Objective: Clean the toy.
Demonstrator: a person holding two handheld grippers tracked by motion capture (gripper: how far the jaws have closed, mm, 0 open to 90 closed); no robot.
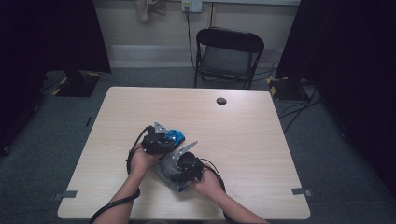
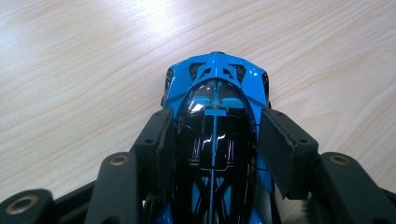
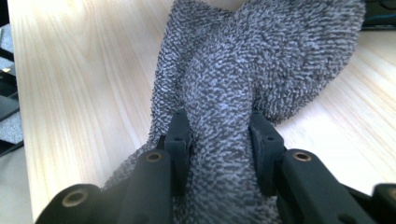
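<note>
A blue and black toy car (image 2: 215,112) rests on the wooden table (image 1: 243,121), its nose pointing away in the left gripper view. My left gripper (image 2: 215,144) is shut on the toy car, one pad against each flank. In the high view the toy car (image 1: 174,136) pokes out of the left gripper (image 1: 164,136) at the table's near middle. A grey terry cloth (image 3: 243,65) is bunched up between the pads of my right gripper (image 3: 219,140), which is shut on it. The right gripper (image 1: 183,154) sits just below and right of the car, with the grey cloth (image 1: 169,173) under it.
A round cable hole (image 1: 221,101) lies at the far middle of the table. A black folding chair (image 1: 227,55) stands beyond the far edge. Dark stands and cables sit on the floor at both sides. The table's right half is bare wood.
</note>
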